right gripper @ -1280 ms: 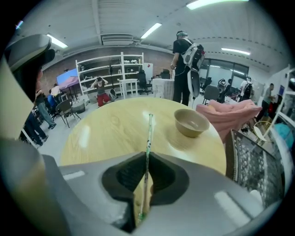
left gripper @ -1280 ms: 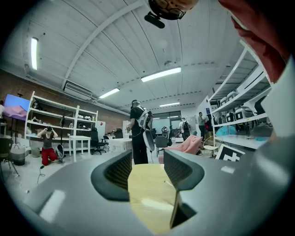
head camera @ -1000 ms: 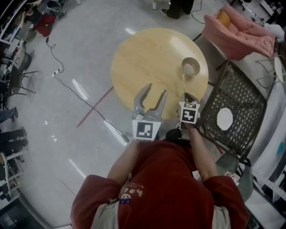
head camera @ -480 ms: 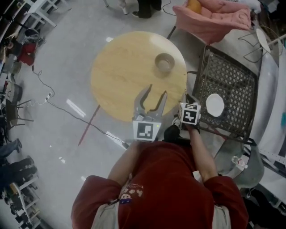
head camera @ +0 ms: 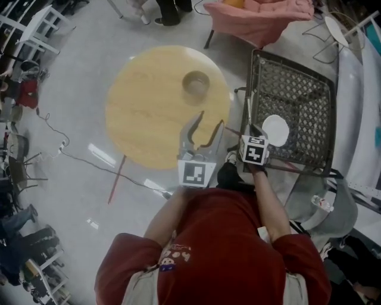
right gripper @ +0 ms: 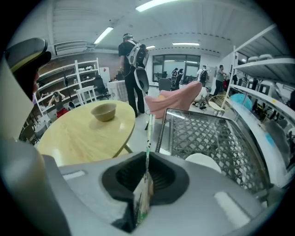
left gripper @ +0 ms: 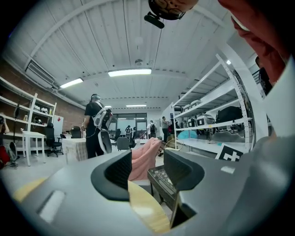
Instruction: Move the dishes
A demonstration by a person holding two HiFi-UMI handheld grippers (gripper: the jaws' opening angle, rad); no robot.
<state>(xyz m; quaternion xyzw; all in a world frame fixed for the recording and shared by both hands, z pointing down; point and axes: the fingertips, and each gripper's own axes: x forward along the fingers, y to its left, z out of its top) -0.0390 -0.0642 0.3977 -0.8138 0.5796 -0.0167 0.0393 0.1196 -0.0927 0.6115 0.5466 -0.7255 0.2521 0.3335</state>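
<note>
A tan bowl (head camera: 195, 83) (right gripper: 104, 111) stands on the round wooden table (head camera: 143, 113) (right gripper: 78, 138). A white plate (head camera: 275, 130) (right gripper: 205, 162) lies on the black mesh table (head camera: 297, 89) (right gripper: 203, 133) to the right. My left gripper (head camera: 209, 119) (left gripper: 147, 173) is open and empty, held level over the wooden table's near right edge. My right gripper (head camera: 250, 132) (right gripper: 146, 177) is shut on a thin green-and-white stick (right gripper: 147, 143) that points forward over the gap between the two tables, just left of the plate.
A pink padded chair (head camera: 262, 15) (right gripper: 175, 99) stands beyond both tables. A person with a backpack (right gripper: 132, 64) stands behind the wooden table. White shelving (right gripper: 272, 106) runs along the right. Cables (head camera: 71, 155) lie on the floor at the left.
The whole view has swung right: the wooden table and bowl slid left in the head view, the mesh table and plate came closer to the grippers. Neither gripper's jaws changed.
</note>
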